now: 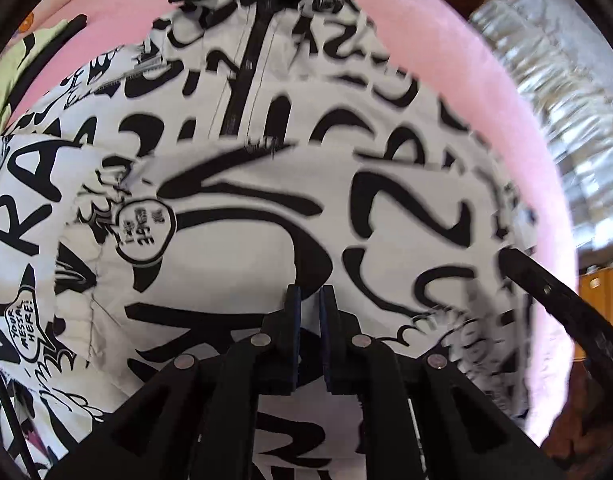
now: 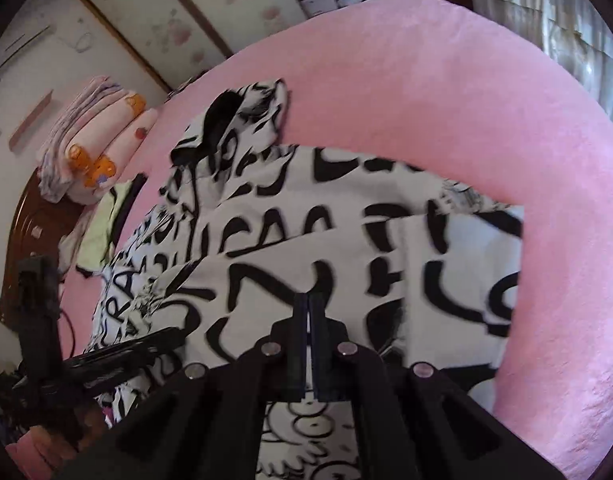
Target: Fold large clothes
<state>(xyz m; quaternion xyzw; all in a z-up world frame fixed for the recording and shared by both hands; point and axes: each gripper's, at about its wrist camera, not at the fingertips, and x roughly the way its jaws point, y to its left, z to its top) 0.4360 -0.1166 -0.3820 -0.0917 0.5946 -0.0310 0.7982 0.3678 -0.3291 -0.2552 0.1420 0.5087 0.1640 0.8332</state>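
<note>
The left gripper (image 1: 310,294) has its fingers nearly together, with only a thin gap, pinching a fold of the jacket (image 1: 266,184). The right gripper (image 2: 309,300) is clenched on the same fabric. The jacket lies on the pink bed (image 2: 446,92), collar toward the far edge. Only the left view shows "YOUR MESSAGE HERE!"; only the right shows stacked bedding (image 2: 94,136) by the headboard.
</note>
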